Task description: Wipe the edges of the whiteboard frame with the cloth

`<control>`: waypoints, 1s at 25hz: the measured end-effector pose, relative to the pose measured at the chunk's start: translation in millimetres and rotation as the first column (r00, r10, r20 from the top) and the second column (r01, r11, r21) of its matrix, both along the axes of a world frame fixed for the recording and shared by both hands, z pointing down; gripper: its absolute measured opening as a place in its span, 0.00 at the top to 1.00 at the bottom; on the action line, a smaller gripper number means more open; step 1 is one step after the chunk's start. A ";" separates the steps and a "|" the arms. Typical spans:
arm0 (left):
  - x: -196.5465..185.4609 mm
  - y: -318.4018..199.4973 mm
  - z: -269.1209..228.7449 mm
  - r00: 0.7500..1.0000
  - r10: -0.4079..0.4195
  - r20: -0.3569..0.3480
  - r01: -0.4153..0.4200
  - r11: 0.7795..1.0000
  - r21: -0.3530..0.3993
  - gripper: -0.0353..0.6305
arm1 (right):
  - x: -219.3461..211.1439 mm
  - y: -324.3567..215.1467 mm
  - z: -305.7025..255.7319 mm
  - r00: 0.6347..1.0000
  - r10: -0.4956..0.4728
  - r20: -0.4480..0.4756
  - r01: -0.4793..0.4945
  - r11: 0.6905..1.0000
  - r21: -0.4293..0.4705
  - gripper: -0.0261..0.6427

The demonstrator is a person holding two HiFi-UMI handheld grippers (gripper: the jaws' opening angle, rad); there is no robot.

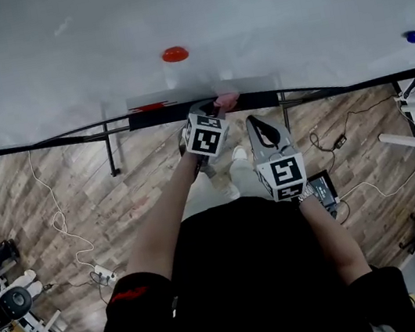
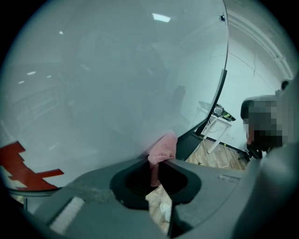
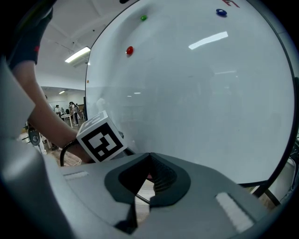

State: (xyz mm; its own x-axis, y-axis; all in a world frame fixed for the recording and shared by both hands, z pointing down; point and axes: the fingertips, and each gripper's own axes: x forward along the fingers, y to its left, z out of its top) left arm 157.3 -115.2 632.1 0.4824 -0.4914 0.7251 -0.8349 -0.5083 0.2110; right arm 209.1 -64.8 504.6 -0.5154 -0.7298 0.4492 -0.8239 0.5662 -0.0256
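head view alone places the pink cloth (image 1: 226, 102) against the bottom edge of the whiteboard frame (image 1: 52, 139), near its middle. left gripper view: left gripper (image 2: 159, 161) jaws clamped on the cloth, which touches the board. right gripper (image 3: 149, 158) jaws together, nothing between, just right of it.

Head view looks steeply down from overhead onto the whiteboard (image 1: 242, 4) and floor (image 1: 77, 192); left gripper view faces the board close up; right gripper view sits farther back (left gripper (image 3: 100, 140) in frame), sharing the board
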 end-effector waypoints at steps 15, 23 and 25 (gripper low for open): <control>-32.4 2.2 -0.1 1.000 0.009 0.005 -0.009 1.000 -0.004 0.88 | -29.6 3.8 2.7 1.000 0.021 0.006 -0.021 1.000 -0.014 0.96; -47.2 3.7 0.0 1.000 0.027 0.005 -0.027 1.000 -0.010 0.88 | -44.4 6.2 6.3 0.999 0.041 0.008 -0.041 0.999 -0.032 0.96; -50.9 2.8 1.0 1.000 0.031 0.003 -0.031 1.000 -0.005 0.88 | -49.6 6.7 8.2 0.999 0.043 0.007 -0.043 0.998 -0.035 0.96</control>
